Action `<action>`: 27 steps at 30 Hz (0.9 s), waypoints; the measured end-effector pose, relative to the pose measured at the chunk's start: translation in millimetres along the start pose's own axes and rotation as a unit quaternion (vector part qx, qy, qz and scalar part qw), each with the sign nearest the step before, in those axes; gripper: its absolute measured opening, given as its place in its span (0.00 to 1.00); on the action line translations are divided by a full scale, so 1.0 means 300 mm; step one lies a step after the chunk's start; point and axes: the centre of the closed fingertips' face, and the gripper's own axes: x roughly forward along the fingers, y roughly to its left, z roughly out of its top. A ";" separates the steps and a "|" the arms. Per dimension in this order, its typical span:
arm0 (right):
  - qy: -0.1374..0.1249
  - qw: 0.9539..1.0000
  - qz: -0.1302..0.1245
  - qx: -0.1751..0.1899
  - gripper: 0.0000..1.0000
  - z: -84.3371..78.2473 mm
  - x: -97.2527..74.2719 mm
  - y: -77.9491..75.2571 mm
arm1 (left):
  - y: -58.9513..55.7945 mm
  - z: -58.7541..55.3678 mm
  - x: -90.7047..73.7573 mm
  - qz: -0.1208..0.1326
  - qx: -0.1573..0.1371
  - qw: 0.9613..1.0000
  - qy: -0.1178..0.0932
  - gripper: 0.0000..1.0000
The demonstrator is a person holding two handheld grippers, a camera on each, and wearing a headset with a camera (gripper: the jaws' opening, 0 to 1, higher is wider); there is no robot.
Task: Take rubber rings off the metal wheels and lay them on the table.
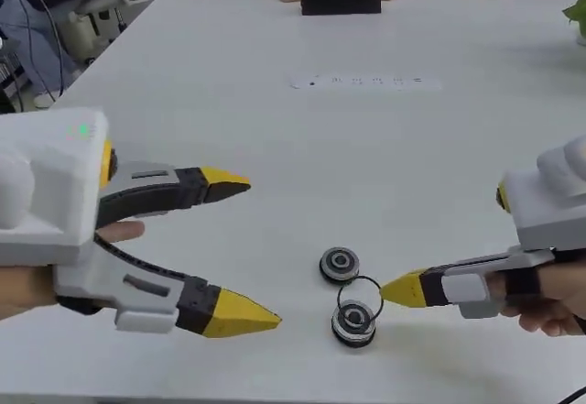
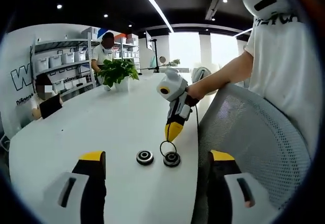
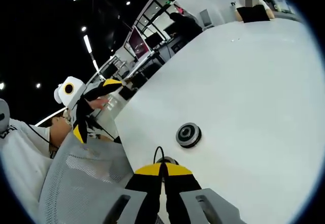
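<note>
left gripper (image 1: 261,249) fingers wide apart, empty | right gripper (image 1: 389,290) fingers pinched on 1 rubber ring (image 1: 363,278) | 2 metal wheels (image 1: 340,263) (image 1: 355,322)

Near wheel (image 3: 166,159) — mostly behind fingers (image 3: 179,171)

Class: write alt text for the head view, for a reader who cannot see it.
The right gripper, shut, pinches a rubber ring by the near wheel; a second wheel lies beyond. The left gripper is open.
</note>
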 end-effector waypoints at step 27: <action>-0.041 0.999 -0.002 -0.003 0.00 0.060 -0.037 0.011 | 0.019 -0.090 -0.174 0.098 -0.057 0.993 -0.028 0.95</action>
